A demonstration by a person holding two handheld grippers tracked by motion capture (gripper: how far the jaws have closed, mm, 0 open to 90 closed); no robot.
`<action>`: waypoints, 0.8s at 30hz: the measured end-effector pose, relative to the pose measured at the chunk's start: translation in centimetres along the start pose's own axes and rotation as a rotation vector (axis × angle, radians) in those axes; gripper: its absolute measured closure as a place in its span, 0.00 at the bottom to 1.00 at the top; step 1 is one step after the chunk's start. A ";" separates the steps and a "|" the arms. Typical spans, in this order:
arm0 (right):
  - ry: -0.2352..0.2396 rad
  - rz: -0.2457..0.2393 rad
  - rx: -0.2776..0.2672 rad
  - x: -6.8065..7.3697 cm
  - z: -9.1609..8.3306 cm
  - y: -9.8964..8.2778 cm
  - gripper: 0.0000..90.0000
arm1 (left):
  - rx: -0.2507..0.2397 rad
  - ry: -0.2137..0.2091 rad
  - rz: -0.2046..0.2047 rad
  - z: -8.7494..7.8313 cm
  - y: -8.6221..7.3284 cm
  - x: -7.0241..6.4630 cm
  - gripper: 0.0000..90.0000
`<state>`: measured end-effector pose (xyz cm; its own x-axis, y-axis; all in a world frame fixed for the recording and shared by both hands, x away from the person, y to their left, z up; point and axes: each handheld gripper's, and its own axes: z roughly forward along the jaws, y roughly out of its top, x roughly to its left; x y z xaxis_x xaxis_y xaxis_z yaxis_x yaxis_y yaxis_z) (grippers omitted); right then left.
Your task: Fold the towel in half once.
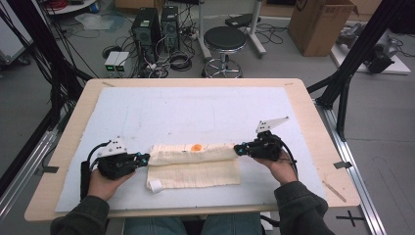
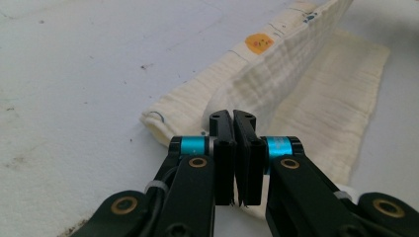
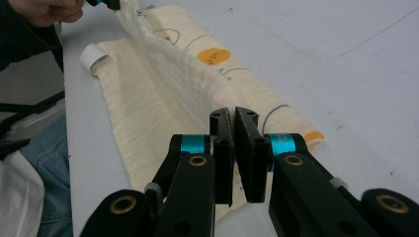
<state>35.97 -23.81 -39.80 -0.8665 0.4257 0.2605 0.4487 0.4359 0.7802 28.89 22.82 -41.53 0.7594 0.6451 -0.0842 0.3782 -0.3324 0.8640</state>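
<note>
A cream muslin cloth (image 1: 195, 174) with an orange spot (image 1: 196, 147) lies on the white mat (image 1: 195, 112) near the table's front. Its upper layer is raised as a long fold stretched between the two grippers. My left gripper (image 1: 143, 159) is shut on the fold's left end, and in the left gripper view the jaws (image 2: 233, 118) pinch the cloth (image 2: 306, 89). My right gripper (image 1: 238, 149) is shut on the right end; the right gripper view has its jaws (image 3: 233, 116) closed on the cloth (image 3: 148, 98). A white tag (image 1: 155, 185) sticks out at the cloth's lower left corner.
The mat covers most of the wooden table (image 1: 306, 103). Beyond the far edge, on the floor, stand a black stool (image 1: 225, 39), computer towers (image 1: 147, 27) with cables, and a cardboard box (image 1: 318, 24). Black frame posts (image 1: 342, 83) stand at the right.
</note>
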 end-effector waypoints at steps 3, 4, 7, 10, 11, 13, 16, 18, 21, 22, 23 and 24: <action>0.006 -0.001 0.010 0.3 0.2 -0.4 0.95 | 0.004 -0.010 -0.003 -0.1 -0.4 -0.2 0.96; 0.007 -0.004 0.011 0.3 0.3 -0.5 0.95 | 0.006 -0.012 -0.004 -0.2 -0.6 -0.2 0.96; 0.012 -0.003 0.017 0.4 0.6 -1.0 0.95 | 0.011 -0.017 -0.008 -0.3 -0.9 -0.3 0.96; 0.019 -0.001 0.020 0.6 0.7 -1.5 0.92 | 0.007 -0.038 -0.015 -0.5 -1.1 -0.4 0.89; 0.024 -0.001 0.020 0.6 0.7 -1.6 0.90 | 0.000 -0.046 -0.013 -0.7 -1.1 -0.4 0.88; 0.037 0.008 0.016 0.8 0.5 -1.9 0.87 | -0.018 -0.058 -0.017 -1.1 -1.1 -0.5 0.82; 0.042 0.010 -0.006 1.0 -0.1 -2.0 0.84 | -0.036 -0.070 -0.026 -1.5 -0.9 -0.5 0.77; 0.045 0.006 -0.016 1.2 -0.4 -1.9 0.82 | -0.043 -0.080 -0.031 -1.3 -0.8 -0.6 0.74; 0.068 0.002 -0.019 1.8 -0.1 -1.8 0.80 | -0.023 -0.095 -0.022 -0.6 -0.6 -0.8 0.75; 0.078 -0.007 -0.011 2.0 0.2 -1.8 0.80 | -0.008 -0.097 -0.015 -0.3 -0.5 -1.0 0.76; 0.088 -0.019 0.003 2.3 0.7 -1.8 0.79 | 0.008 -0.103 -0.011 0.1 -0.6 -1.1 0.77; 0.103 -0.031 0.017 2.7 1.1 -1.9 0.77 | 0.024 -0.112 -0.009 0.3 -0.6 -1.2 0.77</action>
<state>33.09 -22.57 -41.21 -0.8977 0.3286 0.2937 0.4239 0.4617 0.7792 27.88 22.01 -42.09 0.8100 0.5674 -0.1484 0.3970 -0.3443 0.8508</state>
